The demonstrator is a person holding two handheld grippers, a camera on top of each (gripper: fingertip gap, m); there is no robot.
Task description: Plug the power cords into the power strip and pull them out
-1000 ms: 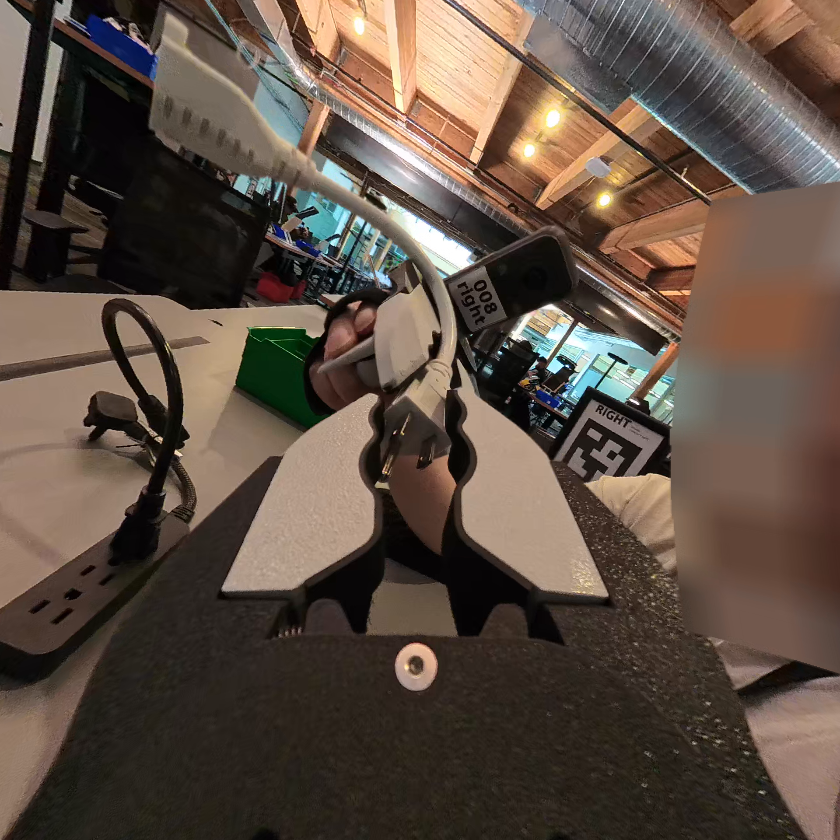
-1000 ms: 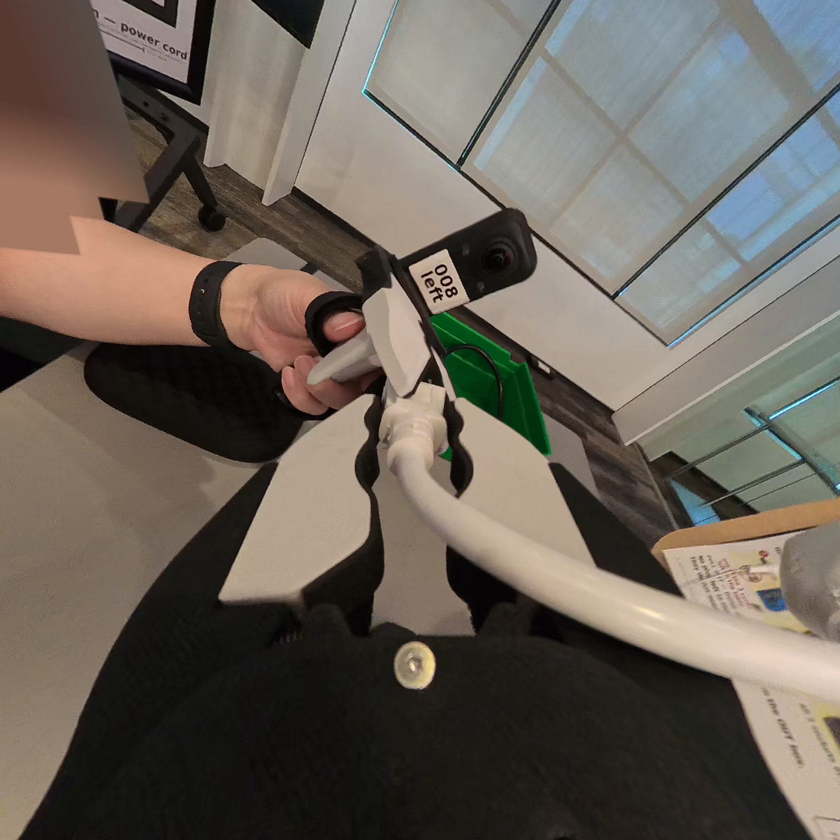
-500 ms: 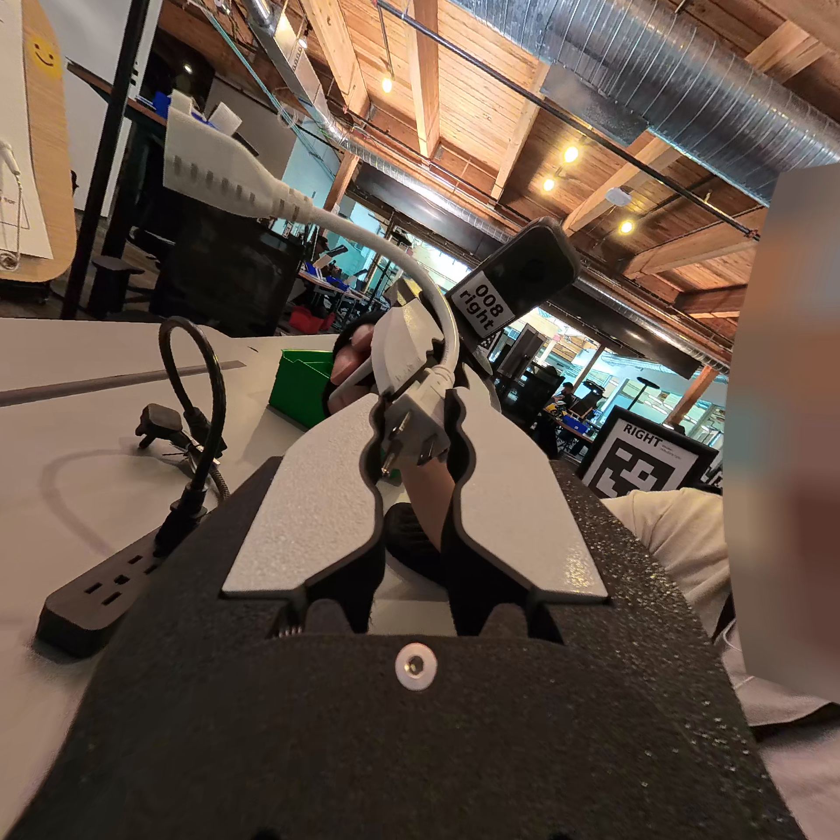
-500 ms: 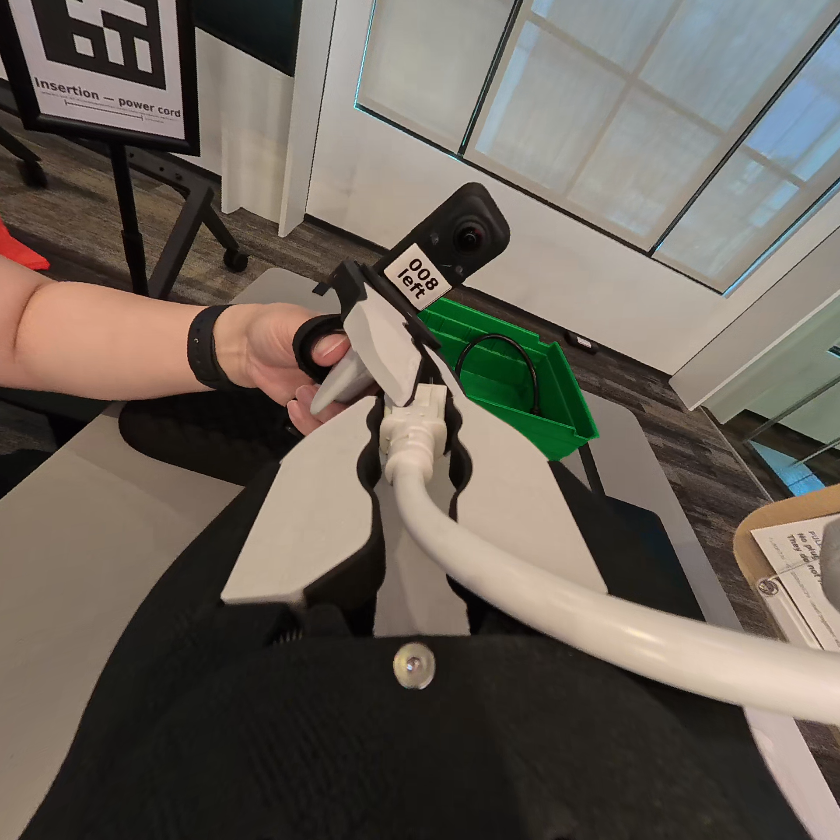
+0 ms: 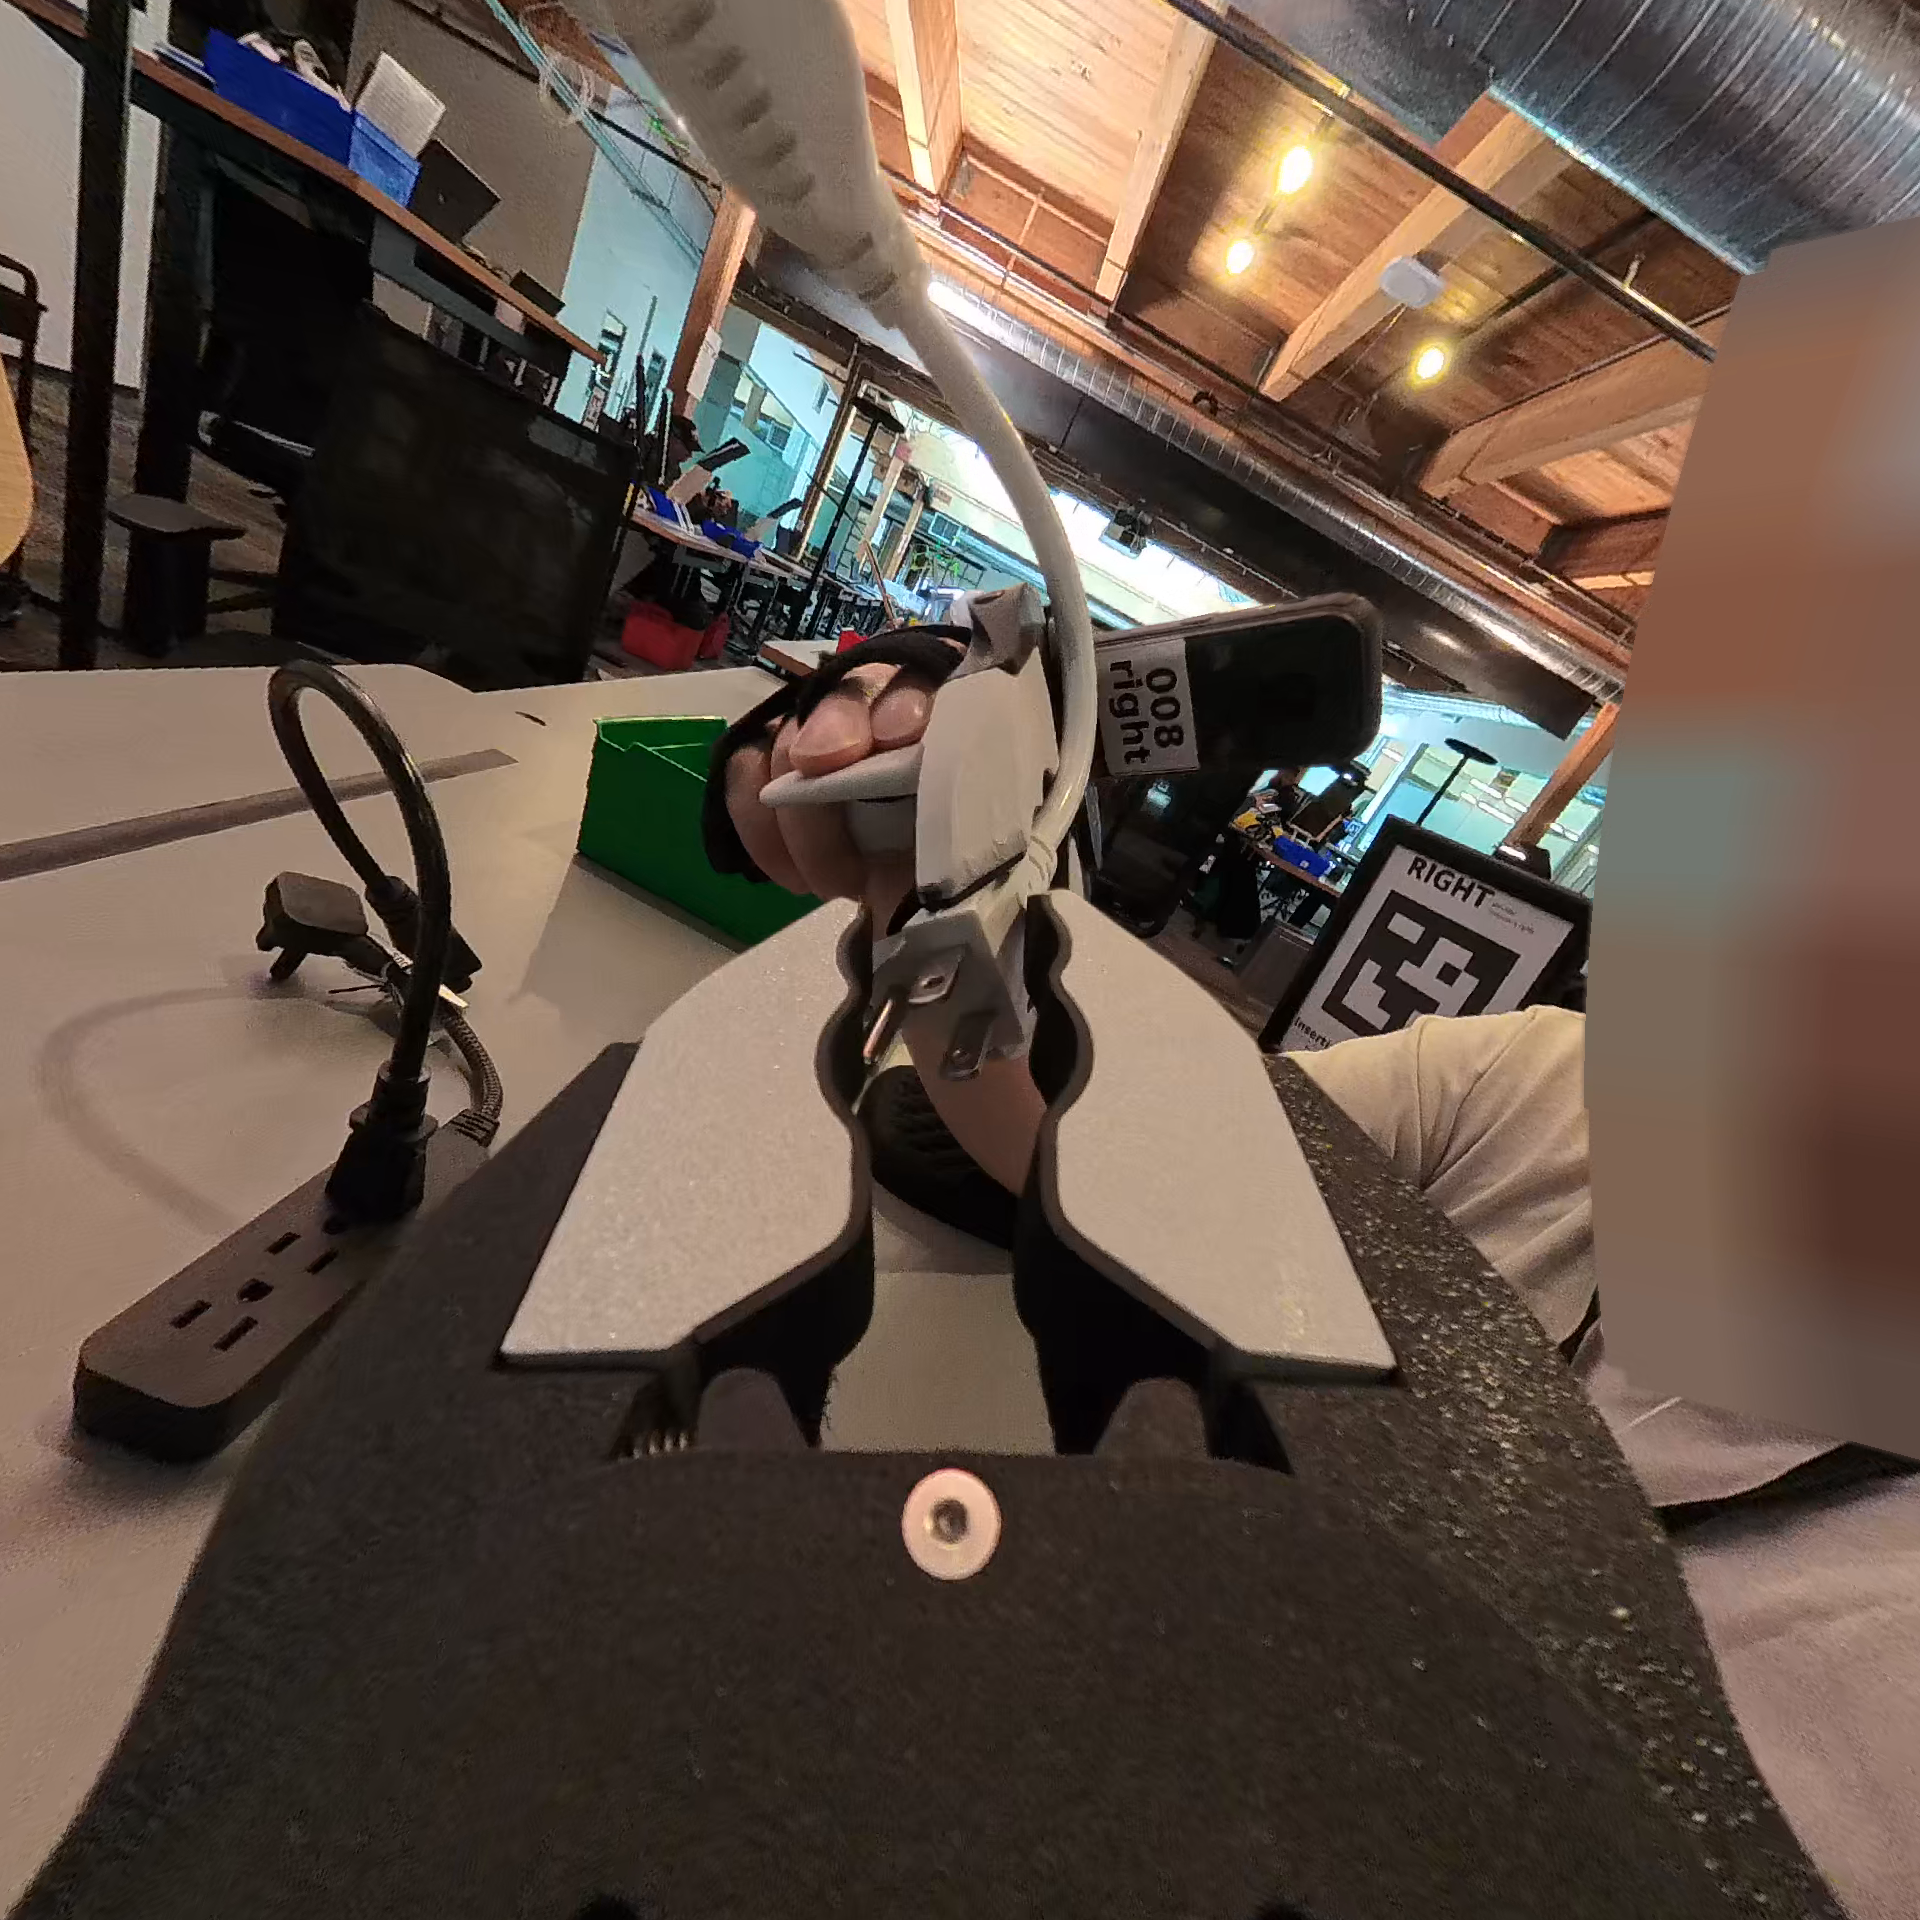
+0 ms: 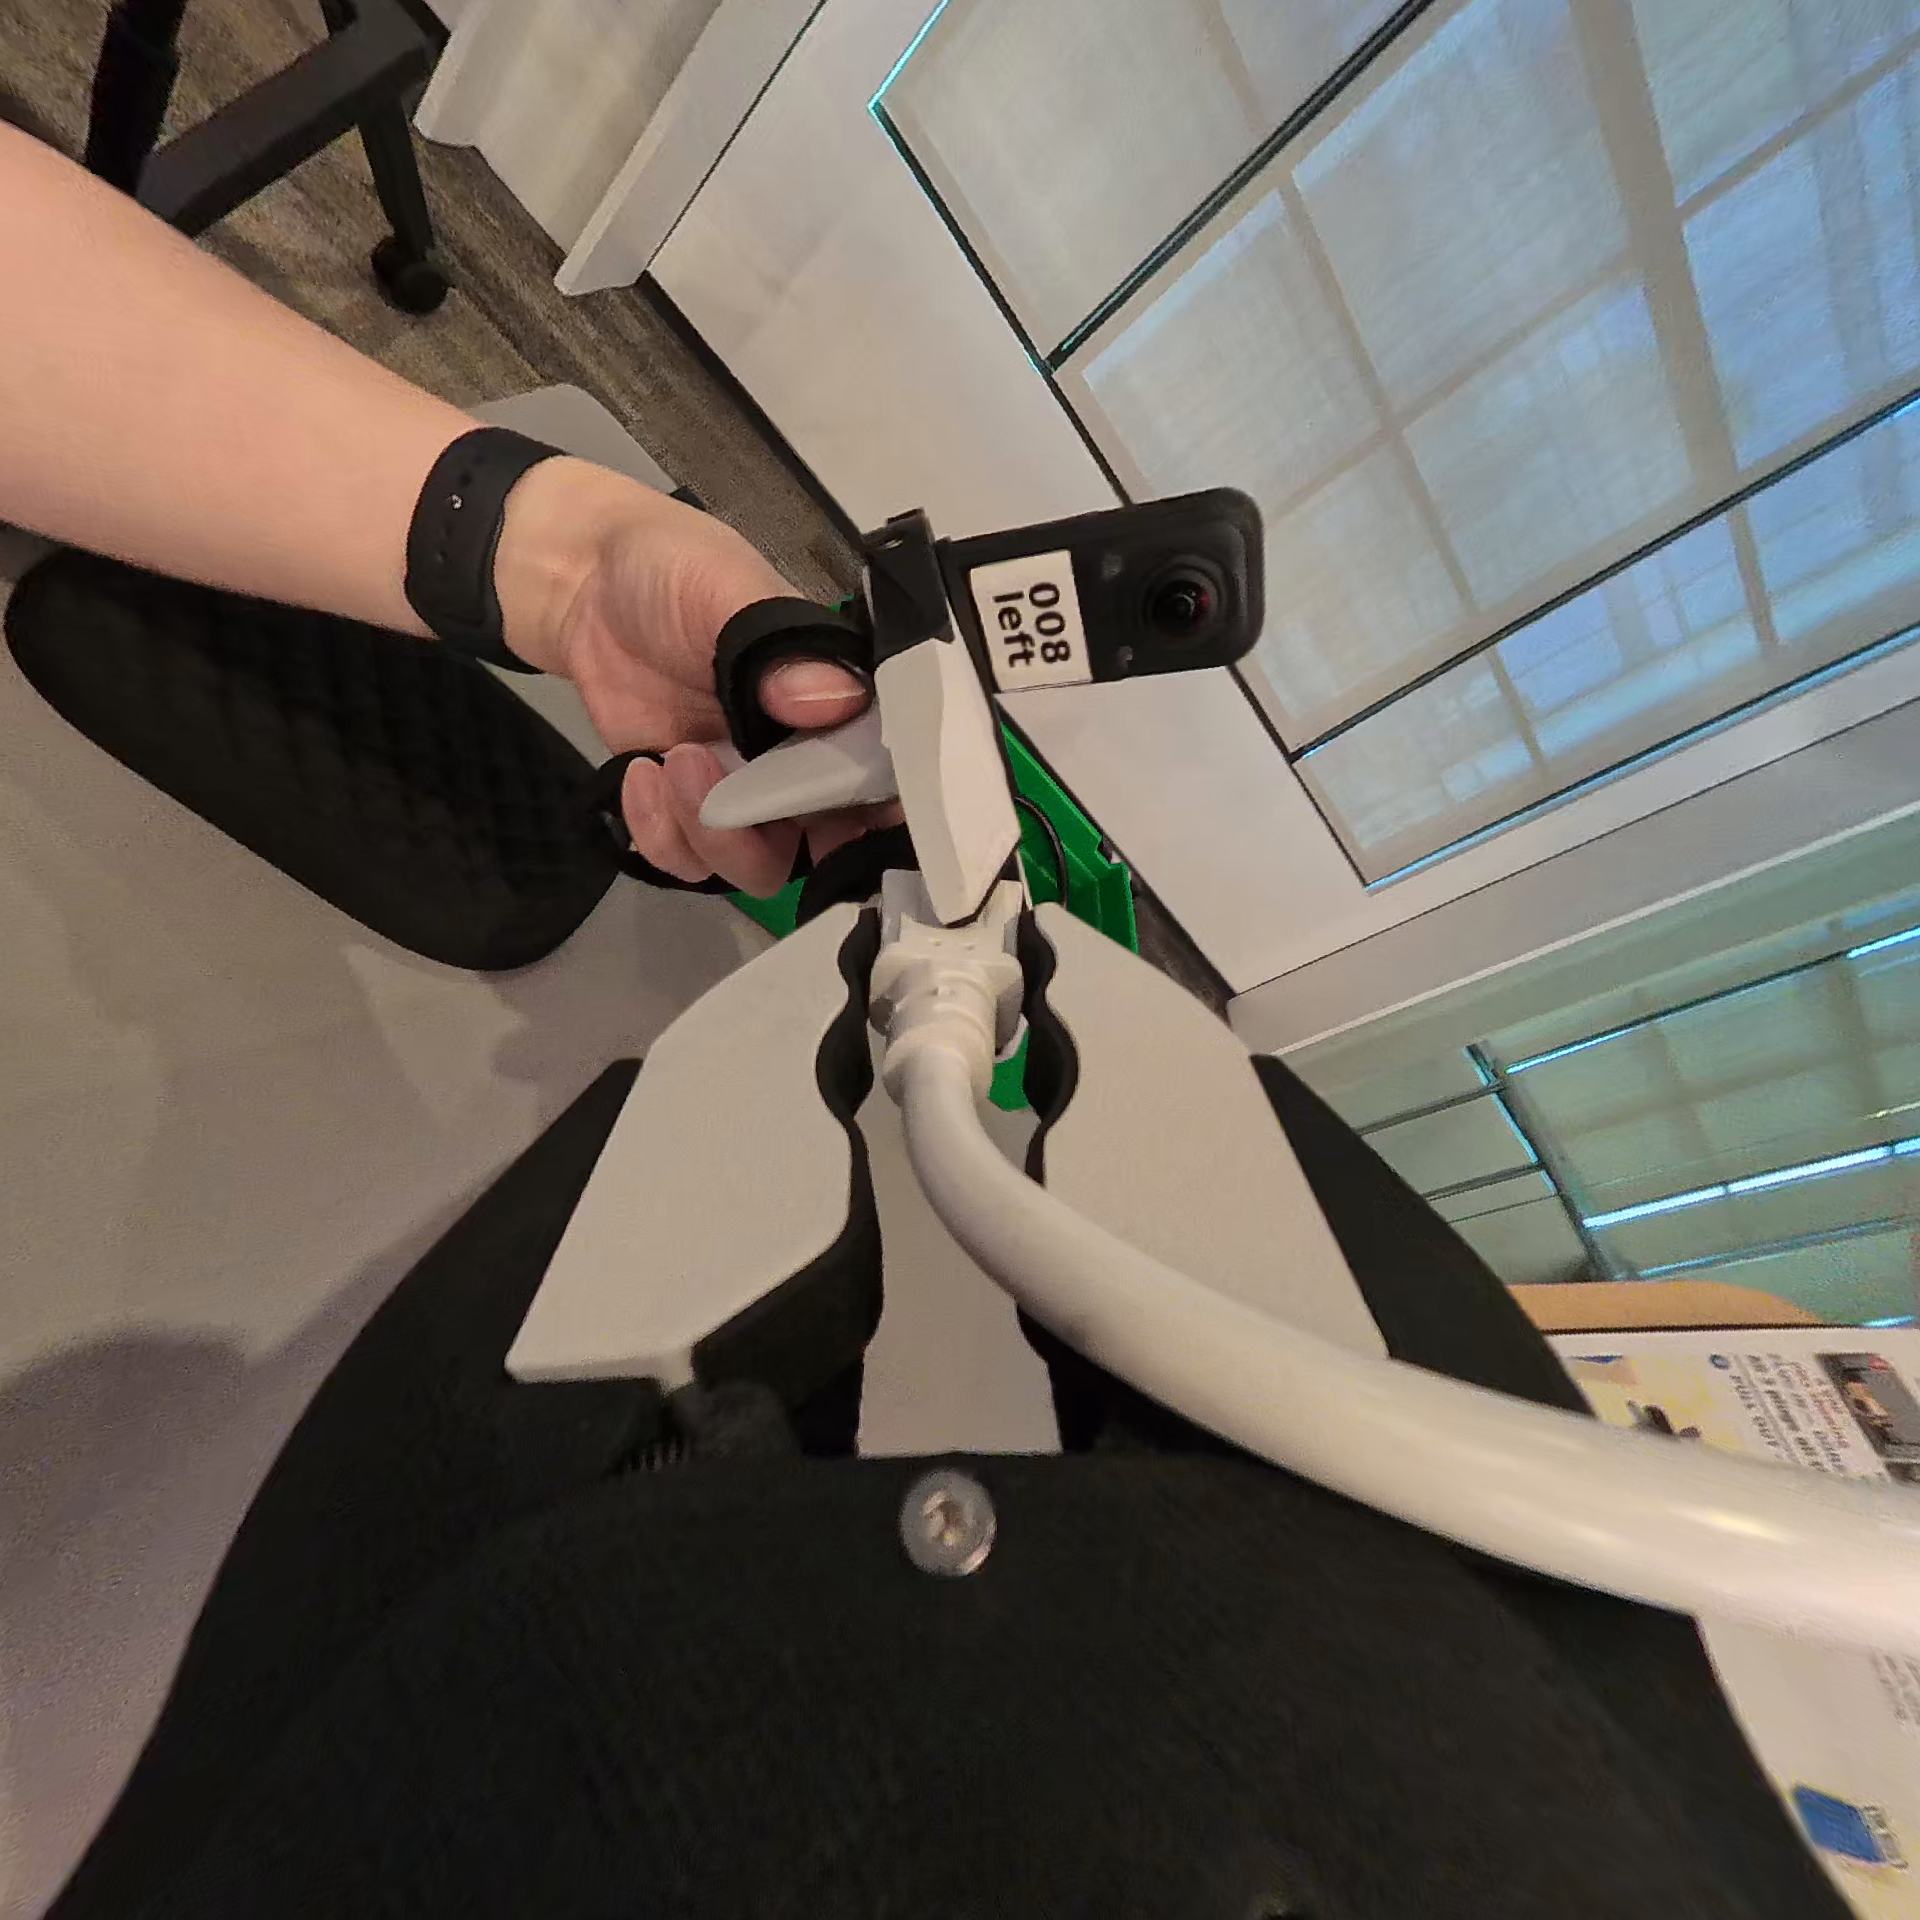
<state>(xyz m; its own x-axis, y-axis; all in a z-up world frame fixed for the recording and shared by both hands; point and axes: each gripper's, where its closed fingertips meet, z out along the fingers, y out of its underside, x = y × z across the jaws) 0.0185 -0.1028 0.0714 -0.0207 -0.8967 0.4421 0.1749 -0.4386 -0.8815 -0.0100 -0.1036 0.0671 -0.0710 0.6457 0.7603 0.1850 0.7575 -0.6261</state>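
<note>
Above the counter (image 5: 156, 1039), both tools, the left tool (image 5: 940, 1003) and the right tool (image 6: 940, 997), stay closed on the white plug (image 5: 956, 987), now tilted more; black power strip (image 5: 229, 1309) waits below-left.

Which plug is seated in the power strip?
The black plug, standing in the power strip; the white plug is held in air, another black one lies loose.

Timber-beamed ceiling (image 5: 1039, 125) with silver duct (image 5: 1662, 114) and lit lamps (image 5: 1294, 166); gridded windows (image 6: 1507, 312); grey wood-look floor (image 6: 499, 239).
</note>
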